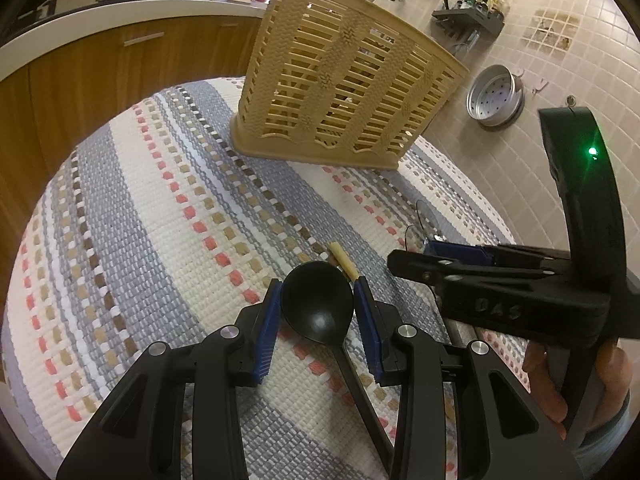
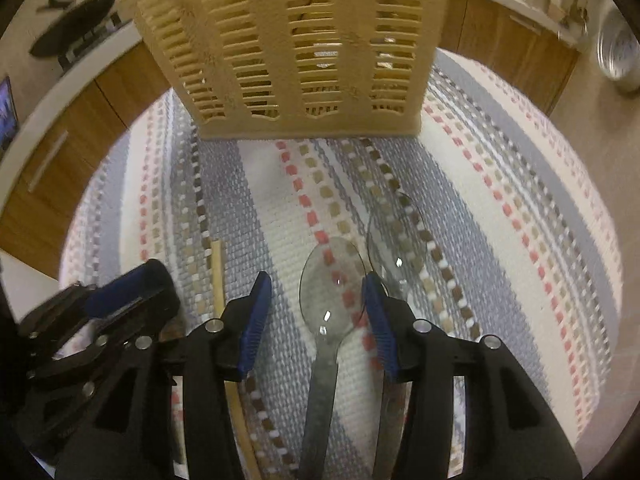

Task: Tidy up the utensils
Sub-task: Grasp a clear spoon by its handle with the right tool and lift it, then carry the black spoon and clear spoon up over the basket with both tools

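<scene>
Left gripper (image 1: 316,312), fingers apart, brackets the light, stiff black spoon (image 1: 317,304), while right gripper (image 2: 316,316) gapes around a slippery clear spoon (image 2: 332,280), best pinched at the neck.

Black spoon (image 1: 318,304) between the spread left gripper (image 1: 316,304) pads (basket (image 1: 344,80) beyond).

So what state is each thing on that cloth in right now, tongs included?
Left tongs: open, straddling the black spoon's bowl.
Black spoon: lying flat on the cloth.
Right tongs: open around one clear spoon.
Clear spoons: two, lying flat.
Chopstick: lying flat.
Basket: standing upright.
</scene>
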`<control>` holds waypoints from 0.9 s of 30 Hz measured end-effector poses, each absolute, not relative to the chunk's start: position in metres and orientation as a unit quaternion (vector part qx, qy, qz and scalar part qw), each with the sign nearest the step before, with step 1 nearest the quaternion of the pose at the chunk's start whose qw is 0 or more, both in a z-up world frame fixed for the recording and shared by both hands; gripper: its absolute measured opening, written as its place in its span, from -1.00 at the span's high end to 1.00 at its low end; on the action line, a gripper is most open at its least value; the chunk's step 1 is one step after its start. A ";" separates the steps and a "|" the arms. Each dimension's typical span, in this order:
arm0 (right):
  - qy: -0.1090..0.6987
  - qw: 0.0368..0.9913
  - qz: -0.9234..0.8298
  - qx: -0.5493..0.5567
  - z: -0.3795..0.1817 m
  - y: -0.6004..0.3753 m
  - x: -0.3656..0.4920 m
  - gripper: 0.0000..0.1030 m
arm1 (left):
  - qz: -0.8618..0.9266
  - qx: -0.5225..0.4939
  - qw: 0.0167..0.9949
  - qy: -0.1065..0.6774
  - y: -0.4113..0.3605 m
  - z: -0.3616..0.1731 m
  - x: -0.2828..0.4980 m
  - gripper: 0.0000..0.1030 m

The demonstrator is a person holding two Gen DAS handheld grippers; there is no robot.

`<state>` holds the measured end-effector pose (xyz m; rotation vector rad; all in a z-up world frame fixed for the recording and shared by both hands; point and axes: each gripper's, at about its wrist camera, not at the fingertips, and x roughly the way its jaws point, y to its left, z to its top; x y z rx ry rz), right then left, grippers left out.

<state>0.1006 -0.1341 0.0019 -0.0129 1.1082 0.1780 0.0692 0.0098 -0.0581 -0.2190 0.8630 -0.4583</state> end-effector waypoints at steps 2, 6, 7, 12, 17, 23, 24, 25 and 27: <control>0.518 0.851 0.076 -0.030 0.003 -0.127 0.100 0.43 | -0.213 -0.102 0.880 0.413 0.010 -0.058 0.070 0.33; 0.507 0.858 0.088 -0.012 0.007 -0.132 0.098 0.44 | -0.209 -0.101 0.884 0.405 0.011 -0.054 0.070 0.33; 0.496 0.864 0.092 -0.010 0.011 -0.134 0.095 0.44 | -0.207 -0.099 0.889 0.396 0.012 -0.050 0.068 0.33; 0.426 0.899 0.103 -0.004 0.048 -0.149 0.072 0.44 | -0.197 -0.062 0.915 0.345 0.007 -0.020 0.063 0.34; 0.345 0.933 0.102 0.016 0.099 -0.166 0.060 0.44 | -0.197 -0.043 0.935 0.292 0.001 0.023 0.060 0.34; 0.247 0.963 0.097 0.045 0.154 -0.184 0.052 0.44 | -0.201 -0.014 0.951 0.233 -0.010 0.071 0.068 0.34; 0.231 0.967 0.096 0.048 0.163 -0.186 0.054 0.44 | -0.202 -0.009 0.954 0.224 -0.014 0.078 0.069 0.34; 0.214 0.971 0.095 0.051 0.171 -0.188 0.057 0.44 | -0.201 -0.003 0.957 0.211 -0.016 0.087 0.070 0.34; 0.189 0.976 0.092 0.057 0.183 -0.194 0.060 0.44 | -0.199 0.010 0.962 0.188 -0.021 0.102 0.074 0.34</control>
